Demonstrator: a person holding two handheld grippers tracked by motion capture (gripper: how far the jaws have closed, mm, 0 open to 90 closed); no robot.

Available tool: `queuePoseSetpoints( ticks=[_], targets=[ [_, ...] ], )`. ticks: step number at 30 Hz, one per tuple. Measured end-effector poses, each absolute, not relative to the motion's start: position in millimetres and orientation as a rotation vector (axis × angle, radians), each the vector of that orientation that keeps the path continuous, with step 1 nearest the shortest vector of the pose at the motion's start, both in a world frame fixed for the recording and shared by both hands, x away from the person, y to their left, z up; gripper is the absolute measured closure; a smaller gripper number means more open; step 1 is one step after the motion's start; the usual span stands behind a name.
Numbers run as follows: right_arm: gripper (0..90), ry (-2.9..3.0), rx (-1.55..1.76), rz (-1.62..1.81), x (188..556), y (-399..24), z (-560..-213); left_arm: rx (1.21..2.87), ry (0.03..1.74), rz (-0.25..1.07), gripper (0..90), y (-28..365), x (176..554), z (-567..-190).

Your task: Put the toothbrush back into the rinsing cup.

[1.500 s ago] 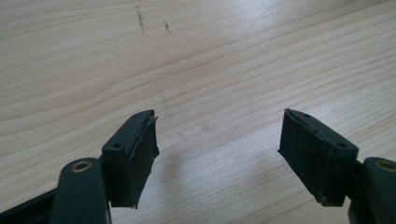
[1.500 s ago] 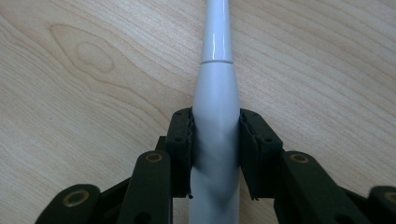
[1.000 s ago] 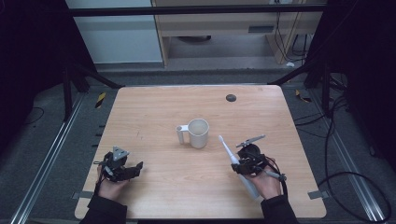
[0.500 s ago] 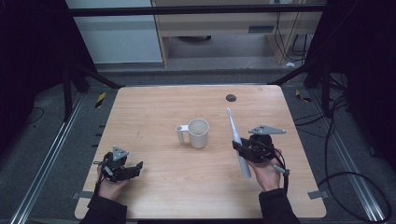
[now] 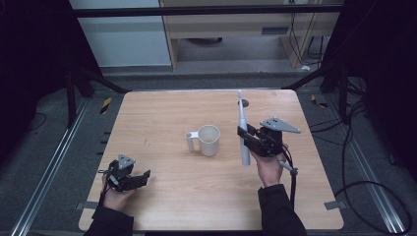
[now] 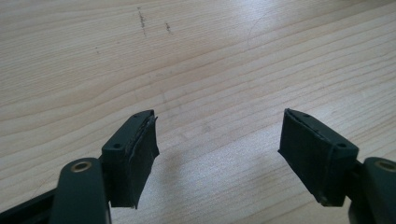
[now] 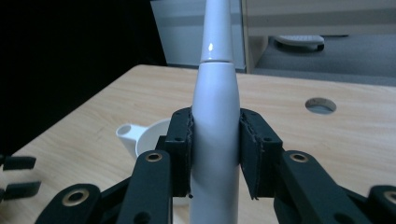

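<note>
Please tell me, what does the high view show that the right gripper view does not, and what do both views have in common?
The high view alone gives the whole table, the person's forearms, and the left gripper resting low near the table's front edge. The right gripper view alone gives the close detail: both black pads pressing the sides of the white electric toothbrush. Both show the toothbrush upright in the right gripper, the white mug beside it, and the round hole in the table.

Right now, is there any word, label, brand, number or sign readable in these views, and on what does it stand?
None can be read.
White electric toothbrush, held in the right gripper: plain, no print visible.
White mug: plain on the sides shown.
Wooden table: only small dark scuff marks, no writing.
Left gripper: black pads, no marking.
</note>
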State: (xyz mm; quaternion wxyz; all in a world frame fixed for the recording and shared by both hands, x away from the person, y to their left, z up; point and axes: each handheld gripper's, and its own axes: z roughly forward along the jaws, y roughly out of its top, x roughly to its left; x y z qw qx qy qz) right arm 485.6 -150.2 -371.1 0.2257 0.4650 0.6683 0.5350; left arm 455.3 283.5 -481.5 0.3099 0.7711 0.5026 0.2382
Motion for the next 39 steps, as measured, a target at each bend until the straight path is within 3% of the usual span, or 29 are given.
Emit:
queuePoseSetpoints(
  ticks=[39],
  targets=[
    [66.8, 1.592, 1.186, 1.691, 545, -99, -360, 2.029, 1.328, 0.635, 26.7, 285, 456, -481]
  ],
)
